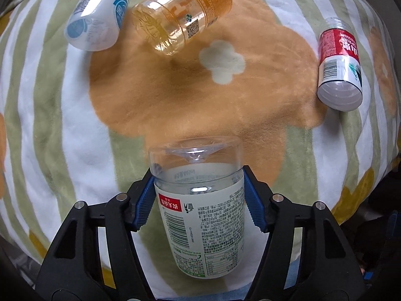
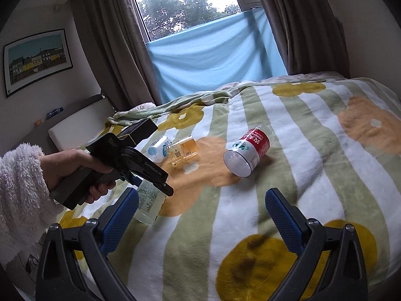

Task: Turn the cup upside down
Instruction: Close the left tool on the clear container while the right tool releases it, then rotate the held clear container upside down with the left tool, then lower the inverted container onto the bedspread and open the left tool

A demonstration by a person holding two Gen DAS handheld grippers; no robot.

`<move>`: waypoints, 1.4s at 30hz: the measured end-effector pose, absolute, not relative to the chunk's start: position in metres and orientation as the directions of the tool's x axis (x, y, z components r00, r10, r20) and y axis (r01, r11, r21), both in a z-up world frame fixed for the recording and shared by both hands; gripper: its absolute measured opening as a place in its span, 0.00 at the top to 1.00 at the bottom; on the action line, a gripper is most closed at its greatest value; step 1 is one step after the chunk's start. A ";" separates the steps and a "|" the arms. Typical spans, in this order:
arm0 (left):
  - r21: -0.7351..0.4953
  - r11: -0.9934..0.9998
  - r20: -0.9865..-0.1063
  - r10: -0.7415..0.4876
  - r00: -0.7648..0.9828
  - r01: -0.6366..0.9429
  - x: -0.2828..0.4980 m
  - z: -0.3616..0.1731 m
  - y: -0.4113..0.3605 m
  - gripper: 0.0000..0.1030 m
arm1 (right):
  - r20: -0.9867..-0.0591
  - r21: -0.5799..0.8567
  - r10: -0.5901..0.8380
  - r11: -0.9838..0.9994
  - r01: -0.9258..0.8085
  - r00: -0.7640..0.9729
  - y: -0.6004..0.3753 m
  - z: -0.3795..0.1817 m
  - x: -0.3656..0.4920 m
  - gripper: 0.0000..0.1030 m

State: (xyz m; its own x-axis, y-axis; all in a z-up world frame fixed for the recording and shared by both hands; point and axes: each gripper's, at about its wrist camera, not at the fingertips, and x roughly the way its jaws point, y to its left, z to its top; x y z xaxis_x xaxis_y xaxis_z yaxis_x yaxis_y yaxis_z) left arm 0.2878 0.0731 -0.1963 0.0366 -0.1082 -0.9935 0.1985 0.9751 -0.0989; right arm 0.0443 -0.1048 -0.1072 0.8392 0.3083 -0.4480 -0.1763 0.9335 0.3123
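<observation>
My left gripper (image 1: 198,195) is shut on a clear cup (image 1: 200,200) cut from a bottle, with a pale green and white label; its closed base points away from the camera, its open end towards me. In the right wrist view the same cup (image 2: 147,200) hangs in the left gripper (image 2: 150,175) just above the striped blanket (image 2: 250,225), open end down and tilted. My right gripper (image 2: 200,208) is open and empty, low over the blanket.
Three more cut-bottle cups lie on their sides: a white and blue one (image 1: 97,15), an amber one (image 1: 180,12) and a red-labelled one (image 1: 339,65). They also show in the right wrist view: the white and blue cup (image 2: 158,149), the amber cup (image 2: 184,151), the red-labelled cup (image 2: 246,154). Curtains and window are behind the bed.
</observation>
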 end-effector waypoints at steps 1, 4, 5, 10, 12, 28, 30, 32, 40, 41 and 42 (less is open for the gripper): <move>-0.113 0.976 -0.991 -0.125 0.055 0.188 0.287 -0.192 0.075 0.41 | -0.447 0.316 0.309 0.933 -0.175 0.839 -0.106 -0.107 0.044 0.02; -0.152 0.968 -0.968 -0.186 0.167 0.198 0.278 -0.164 0.079 0.41 | -0.441 0.322 0.311 0.930 -0.175 0.842 -0.109 -0.106 0.042 0.02; -0.153 0.963 -0.950 -0.205 0.236 0.222 0.272 -0.152 0.079 0.41 | -0.440 0.321 0.309 0.931 -0.174 0.843 -0.109 -0.105 0.042 0.02; -0.132 0.947 -0.800 -0.276 0.532 0.292 0.240 -0.122 0.081 0.41 | -0.431 0.305 0.308 0.934 -0.184 0.848 -0.106 -0.102 0.043 0.02; -0.163 0.947 -0.740 -0.303 0.600 0.278 0.234 -0.125 0.083 0.41 | -0.439 0.292 0.304 0.938 -0.186 0.846 -0.102 -0.102 0.044 0.02; -0.039 0.947 -0.723 -0.247 0.645 0.318 0.201 -0.144 0.074 0.41 | -0.492 0.304 0.321 0.934 -0.186 0.809 -0.087 -0.121 0.051 0.02; -0.047 0.945 -0.731 -0.254 0.633 0.325 0.200 -0.151 0.073 0.41 | -0.498 0.283 0.313 0.940 -0.190 0.809 -0.083 -0.121 0.050 0.02; -0.042 0.943 -0.751 -0.247 0.612 0.329 0.200 -0.159 0.069 0.41 | -0.503 0.274 0.309 0.943 -0.190 0.807 -0.080 -0.122 0.050 0.02; -0.020 0.929 -0.756 -0.256 0.602 0.370 0.192 -0.159 0.061 0.41 | -0.503 0.290 0.316 0.938 -0.187 0.804 -0.079 -0.122 0.051 0.02; -0.017 0.926 -0.753 -0.261 0.605 0.378 0.191 -0.158 0.060 0.41 | -0.504 0.291 0.318 0.938 -0.188 0.803 -0.078 -0.122 0.051 0.02; -0.012 0.923 -0.752 -0.263 0.605 0.386 0.190 -0.158 0.059 0.35 | -0.504 0.291 0.318 0.938 -0.189 0.803 -0.077 -0.122 0.051 0.02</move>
